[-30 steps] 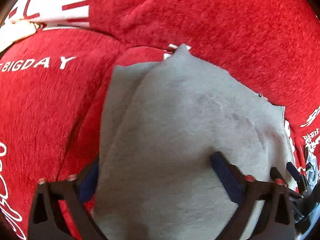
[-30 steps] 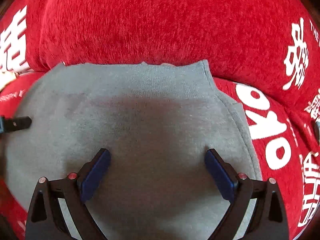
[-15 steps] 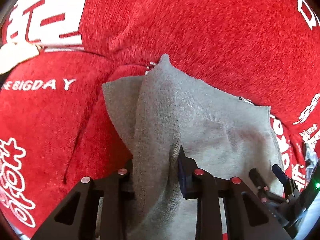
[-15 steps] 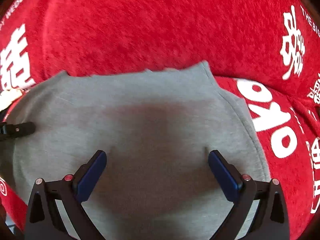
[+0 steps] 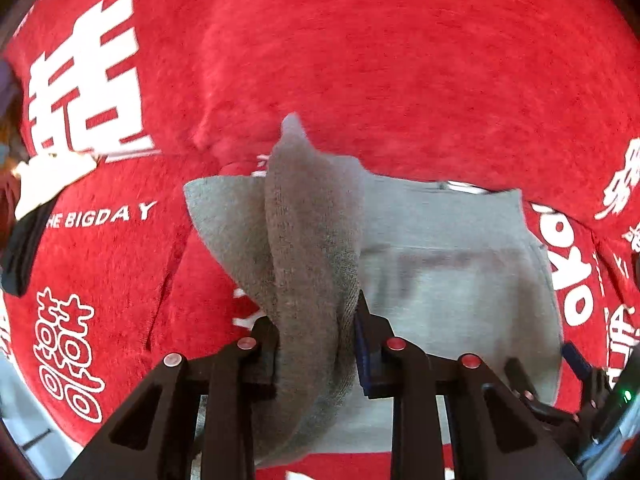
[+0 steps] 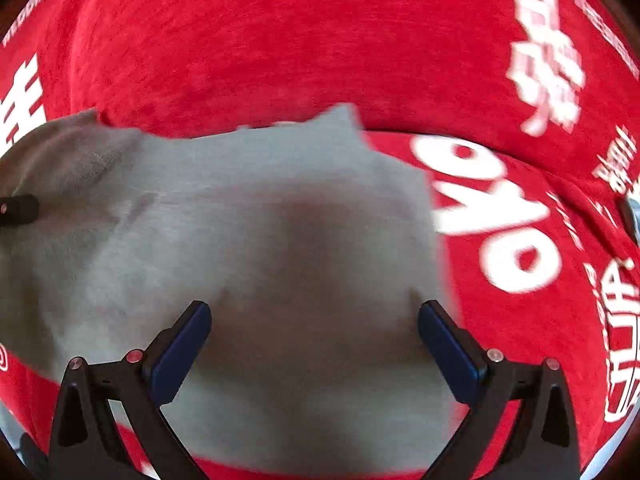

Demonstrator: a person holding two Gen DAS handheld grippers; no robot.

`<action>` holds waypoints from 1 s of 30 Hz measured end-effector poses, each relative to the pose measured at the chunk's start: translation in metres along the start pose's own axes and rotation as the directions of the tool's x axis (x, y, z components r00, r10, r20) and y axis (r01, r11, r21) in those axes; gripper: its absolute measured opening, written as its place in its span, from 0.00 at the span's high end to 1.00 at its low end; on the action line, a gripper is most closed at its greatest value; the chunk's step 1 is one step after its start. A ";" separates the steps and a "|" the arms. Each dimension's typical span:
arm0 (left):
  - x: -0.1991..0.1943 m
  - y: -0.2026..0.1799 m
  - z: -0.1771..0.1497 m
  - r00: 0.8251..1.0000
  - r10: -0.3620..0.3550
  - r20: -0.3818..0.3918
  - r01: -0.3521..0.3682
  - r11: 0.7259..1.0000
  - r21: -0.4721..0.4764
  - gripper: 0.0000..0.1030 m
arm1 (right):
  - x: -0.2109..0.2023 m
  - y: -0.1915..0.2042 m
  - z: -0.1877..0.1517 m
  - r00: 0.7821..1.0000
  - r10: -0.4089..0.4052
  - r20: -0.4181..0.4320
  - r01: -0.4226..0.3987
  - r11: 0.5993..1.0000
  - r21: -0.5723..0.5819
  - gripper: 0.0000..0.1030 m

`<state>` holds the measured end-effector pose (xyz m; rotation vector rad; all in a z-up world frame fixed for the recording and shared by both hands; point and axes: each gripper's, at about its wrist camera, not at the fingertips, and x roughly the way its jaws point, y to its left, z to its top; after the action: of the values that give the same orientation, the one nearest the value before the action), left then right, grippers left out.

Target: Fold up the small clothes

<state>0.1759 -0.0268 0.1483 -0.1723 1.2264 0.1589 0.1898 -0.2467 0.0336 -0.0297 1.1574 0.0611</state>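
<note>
A small grey garment (image 5: 448, 264) lies on a red plush blanket (image 5: 360, 48) with white lettering. My left gripper (image 5: 316, 332) is shut on a bunched fold of the grey garment and lifts its left edge into a ridge. In the right wrist view the same garment (image 6: 240, 220) spreads flat under my right gripper (image 6: 316, 332), which is open, its blue pads wide apart over the cloth and holding nothing. The left gripper's finger tip (image 6: 16, 208) shows at the left edge there.
The red blanket (image 6: 320, 40) rises in a soft hump behind the garment. A dark object (image 5: 20, 252) and a white patch lie at the far left in the left wrist view. The right gripper (image 5: 576, 364) shows at the lower right there.
My left gripper closed on the garment's left part and pulled it up into a fold. My right gripper stayed open and drew back slightly over the cloth.
</note>
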 end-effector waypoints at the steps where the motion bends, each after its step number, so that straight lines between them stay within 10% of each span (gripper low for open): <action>1: -0.002 -0.010 0.001 1.000 0.006 -0.004 -0.006 1.000 0.009 0.73 | -0.006 -0.016 -0.005 1.000 -0.008 0.002 0.008 1.000 0.023 0.00; 10: -0.011 -0.152 0.001 0.998 0.034 -0.049 -0.028 0.992 0.122 0.74 | -0.034 -0.133 -0.038 0.999 -0.022 0.034 0.015 0.982 0.191 0.00; 21: 0.063 -0.267 -0.030 0.986 0.126 -0.106 -0.097 0.964 0.246 0.73 | -0.011 -0.158 -0.066 0.999 0.027 0.025 -0.032 0.975 0.221 0.00; 23: 0.063 -0.273 -0.034 0.988 0.132 -0.079 -0.104 0.954 0.282 0.62 | -0.011 -0.155 -0.068 0.999 0.016 0.036 -0.023 0.980 0.196 0.00; 25: 0.059 -0.275 -0.035 0.991 0.084 -0.105 -0.049 0.953 0.298 0.22 | -0.010 -0.153 -0.068 0.999 0.013 0.034 -0.019 0.983 0.181 0.00; 30: 0.011 -0.259 -0.032 0.987 -0.107 -0.118 0.137 0.950 0.279 0.19 | -0.014 -0.152 -0.068 0.998 0.049 0.037 -0.056 0.980 0.191 0.00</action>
<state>0.2057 -0.2866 0.1390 -0.0028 1.3218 -0.1380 0.1312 -0.4027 0.0177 0.1725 1.1273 -0.0037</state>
